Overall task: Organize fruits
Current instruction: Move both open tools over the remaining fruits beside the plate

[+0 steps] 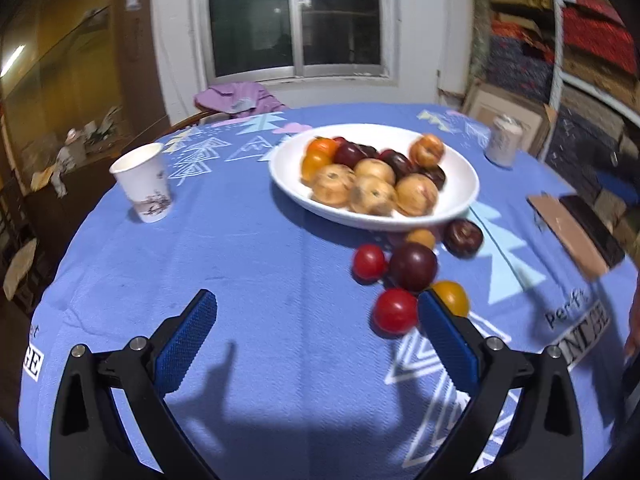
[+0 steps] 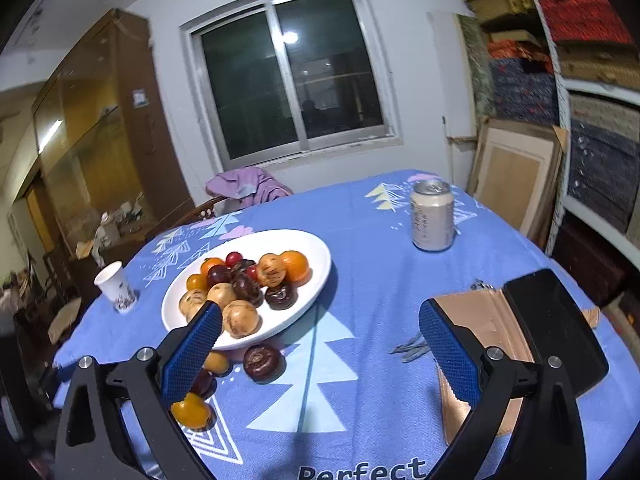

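A white plate on the blue cloth holds several tan, dark red and orange fruits. Loose fruits lie in front of it: a red tomato, a second red one, a dark plum and another dark plum, plus an orange fruit. My left gripper is open above bare cloth, its right finger beside the nearest tomato. My right gripper is open and holds nothing, to the right of the loose fruits.
A paper cup stands left of the plate and a drink can at the far right. A brown wallet with a black phone lies at the right edge. A chair with purple cloth is behind.
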A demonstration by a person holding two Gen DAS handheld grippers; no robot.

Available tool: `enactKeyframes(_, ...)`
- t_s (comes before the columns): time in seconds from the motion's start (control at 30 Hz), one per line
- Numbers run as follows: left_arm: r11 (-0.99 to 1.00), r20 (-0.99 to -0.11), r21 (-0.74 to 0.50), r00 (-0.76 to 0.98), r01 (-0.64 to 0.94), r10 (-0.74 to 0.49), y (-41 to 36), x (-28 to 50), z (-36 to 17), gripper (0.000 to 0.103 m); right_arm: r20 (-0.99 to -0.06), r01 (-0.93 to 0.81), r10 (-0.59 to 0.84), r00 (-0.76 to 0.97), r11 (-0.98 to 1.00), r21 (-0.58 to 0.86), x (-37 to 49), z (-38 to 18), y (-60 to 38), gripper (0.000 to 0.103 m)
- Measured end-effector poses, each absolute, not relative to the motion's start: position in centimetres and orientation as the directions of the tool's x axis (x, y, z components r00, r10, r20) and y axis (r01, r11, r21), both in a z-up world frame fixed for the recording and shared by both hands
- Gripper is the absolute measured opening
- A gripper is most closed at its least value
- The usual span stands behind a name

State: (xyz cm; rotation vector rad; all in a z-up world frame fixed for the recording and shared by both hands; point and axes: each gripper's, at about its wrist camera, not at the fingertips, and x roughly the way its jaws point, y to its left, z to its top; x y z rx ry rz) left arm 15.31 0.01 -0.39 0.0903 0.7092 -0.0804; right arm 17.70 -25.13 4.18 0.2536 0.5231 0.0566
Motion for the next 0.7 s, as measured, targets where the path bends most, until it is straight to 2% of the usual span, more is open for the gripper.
enactKeyframes(0.07,0.985,-0.656,0.102,0.754,0.138,-0.037,-1.2,15.2,-0.9,0.099,-0.508,0.020,0.158,0.847,0.945,0.326,18.2,3.6,-26.2,0.100)
enactKeyframes(0.23,0.976,-0.676,0.128,0.736,0.178,-0.046,-2.4,15.5,-1.6,0.099,-0.526,0.019,0.257,0.811,0.886,0.463,18.9,2.4,-27.5,0.100)
enactKeyframes(0.53,0.981,-0.735,0.080,0.675,0.174,-0.060,-1.8,17.1,-2.6,0.099,-0.532,0.020,0.281,0.799,0.871,0.491,19.1,1.9,-27.3,0.100)
enactKeyframes(0.7,0.988,-0.751,0.082,0.659,0.132,-0.026,-1.2,18.1,-3.0,0.099,-0.542,-0.018,0.296,0.787,0.888,0.459,19.2,2.0,-26.1,0.100)
